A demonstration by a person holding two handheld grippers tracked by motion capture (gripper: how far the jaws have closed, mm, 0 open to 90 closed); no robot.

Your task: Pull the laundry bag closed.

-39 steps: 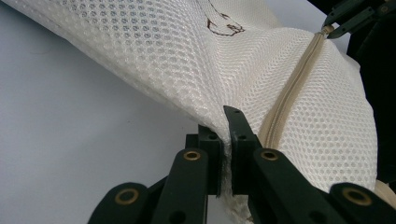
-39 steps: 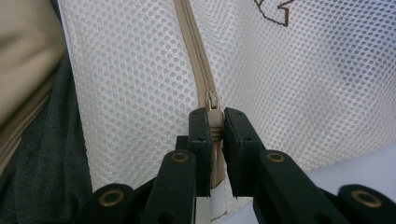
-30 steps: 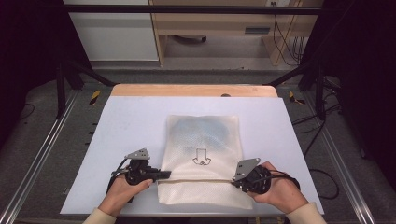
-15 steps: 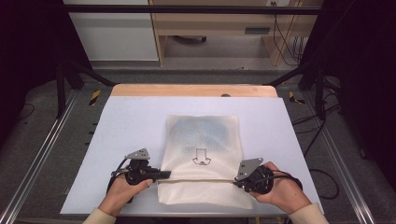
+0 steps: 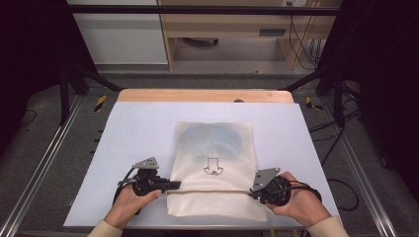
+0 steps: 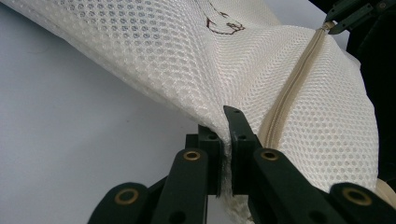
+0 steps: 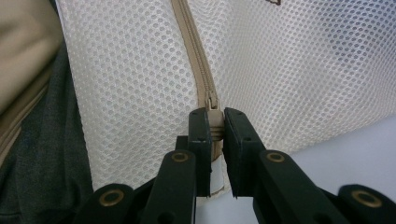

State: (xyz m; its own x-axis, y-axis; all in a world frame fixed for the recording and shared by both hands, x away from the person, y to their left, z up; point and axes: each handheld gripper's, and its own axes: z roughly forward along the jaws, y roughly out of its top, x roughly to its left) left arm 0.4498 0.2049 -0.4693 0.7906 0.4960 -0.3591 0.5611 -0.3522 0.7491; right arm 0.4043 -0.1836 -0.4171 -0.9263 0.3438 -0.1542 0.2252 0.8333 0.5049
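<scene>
Jaws of left gripper (image 6: 225,140) clamp mesh bag (image 5: 213,148) edge, right gripper (image 7: 215,135) pinches its zipper pull (image 7: 212,103)

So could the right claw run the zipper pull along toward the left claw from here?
Probably yes: the right claw is shut on the zipper pull, the left claw pinches the mesh bag edge opposite, and nothing lies on the zipper.

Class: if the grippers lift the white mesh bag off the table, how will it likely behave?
The mesh bag is probably floppy: it bunches where the left gripper pinches it. Likely light, being thin netting. The zipper may stay slightly stiffer.
</scene>
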